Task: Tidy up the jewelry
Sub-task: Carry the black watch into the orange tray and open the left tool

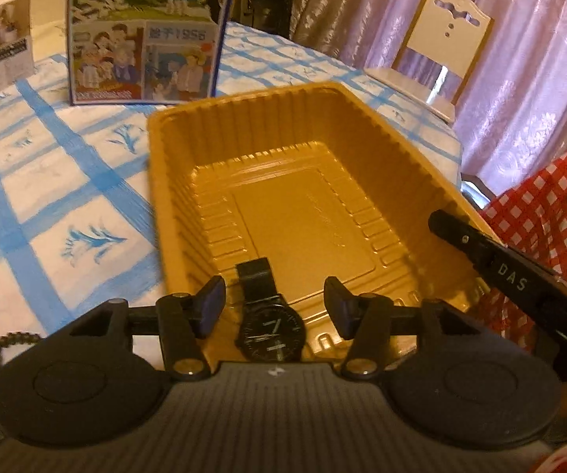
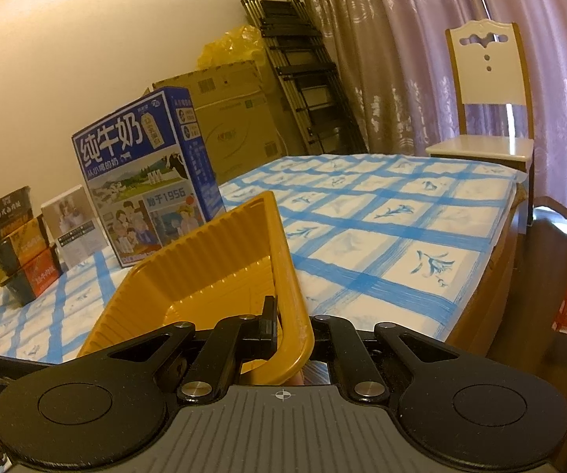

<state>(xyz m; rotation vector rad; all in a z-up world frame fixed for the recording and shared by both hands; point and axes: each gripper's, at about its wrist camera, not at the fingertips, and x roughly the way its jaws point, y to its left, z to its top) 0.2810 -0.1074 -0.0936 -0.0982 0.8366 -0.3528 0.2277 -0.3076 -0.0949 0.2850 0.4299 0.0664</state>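
I see one black watch (image 1: 269, 325) lying in the one yellow tray (image 1: 362, 126) on the counter (image 1: 47, 181), between my left tongs (image 1: 275, 307), whose pads stand apart from it. My right tongs (image 2: 295, 323) are clamped on the tray's rim.

Tray (image 1: 362, 126): thin glossy orange-gold plastic, ribbed walls, smooth floor. Watch (image 1: 270, 329): black, glassy face, matt strap. Tablecloth (image 2: 382, 220): matt cloth, blue check. Milk carton (image 2: 145, 181): printed card, slight sheen. Gripper fingers (image 1: 212, 307): matt black plastic, metal pivot pins. Curtain (image 2: 401, 59): shiny fabric.
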